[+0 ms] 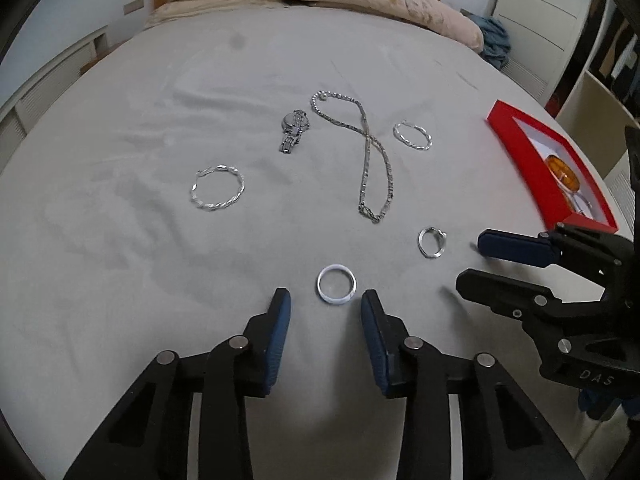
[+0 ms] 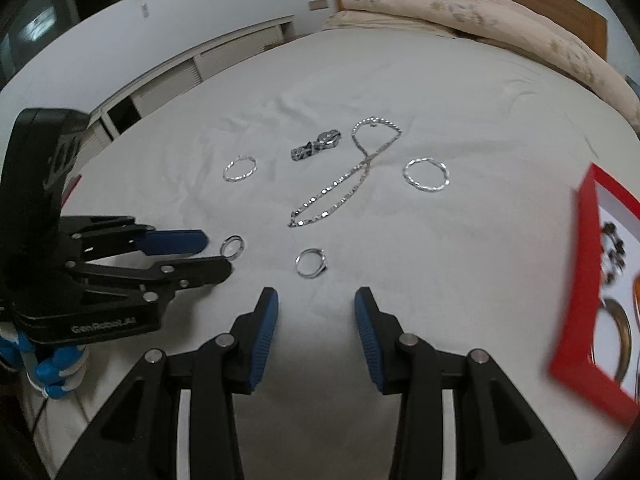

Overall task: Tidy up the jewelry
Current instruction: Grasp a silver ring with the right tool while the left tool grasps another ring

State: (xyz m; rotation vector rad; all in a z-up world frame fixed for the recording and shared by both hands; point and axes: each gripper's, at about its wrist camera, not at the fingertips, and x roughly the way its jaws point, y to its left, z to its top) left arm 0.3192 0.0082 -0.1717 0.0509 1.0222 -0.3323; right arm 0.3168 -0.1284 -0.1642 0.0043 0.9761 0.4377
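Here the left hand-held gripper (image 1: 325, 300) hangs spread and empty at the bed's (image 1: 140, 240) near edge, the white ring (image 1: 336, 284) just beyond its tips. The right hand-held gripper (image 2: 315, 300) is spread too, short of the silver ring (image 2: 310, 263). Both rings look light, hard and slippery; pinch across the band. The necklace (image 1: 370, 156) lies mid-bed, the red box (image 1: 532, 152) at the right edge.

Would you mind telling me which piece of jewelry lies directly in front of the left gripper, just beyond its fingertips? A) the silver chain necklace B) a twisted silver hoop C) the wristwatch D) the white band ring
D: in the left wrist view the white band ring lies on the bedsheet just beyond the tips of the left gripper, whose fingers are apart and not touching it.
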